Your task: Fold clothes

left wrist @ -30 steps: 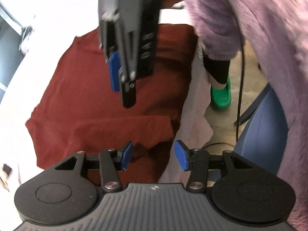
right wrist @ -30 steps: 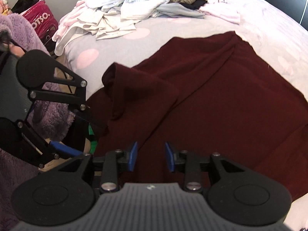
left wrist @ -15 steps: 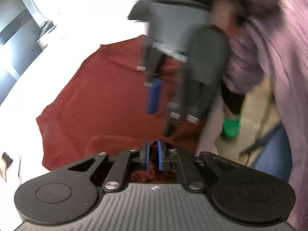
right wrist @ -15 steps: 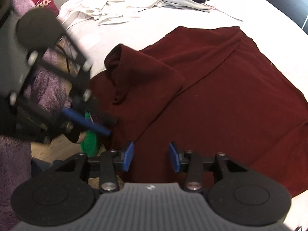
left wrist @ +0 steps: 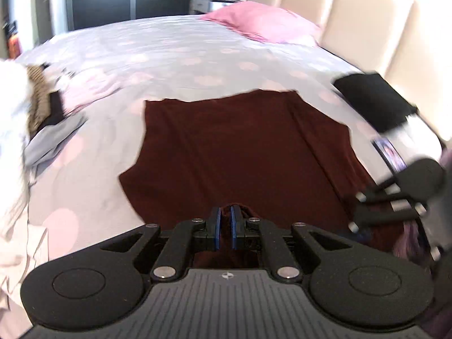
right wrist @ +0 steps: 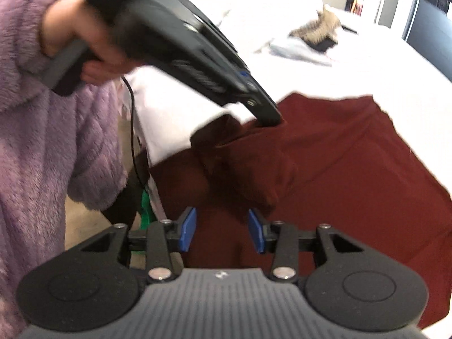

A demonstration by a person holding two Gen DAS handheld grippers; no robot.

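Lying spread out on the bed (left wrist: 169, 45) is the dark red cloth (left wrist: 243, 152); the left gripper (left wrist: 224, 227) has its blue pads squeezed tight on a bunched bit at the near edge of that cloth; the right gripper (right wrist: 221, 230) sits low over the cloth with its pads wide apart, holding nothing; a pile of clothes (left wrist: 17, 107) rests off to one side.

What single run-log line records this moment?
left tool: shut on dark red garment | right tool: open, over garment | surface: bed
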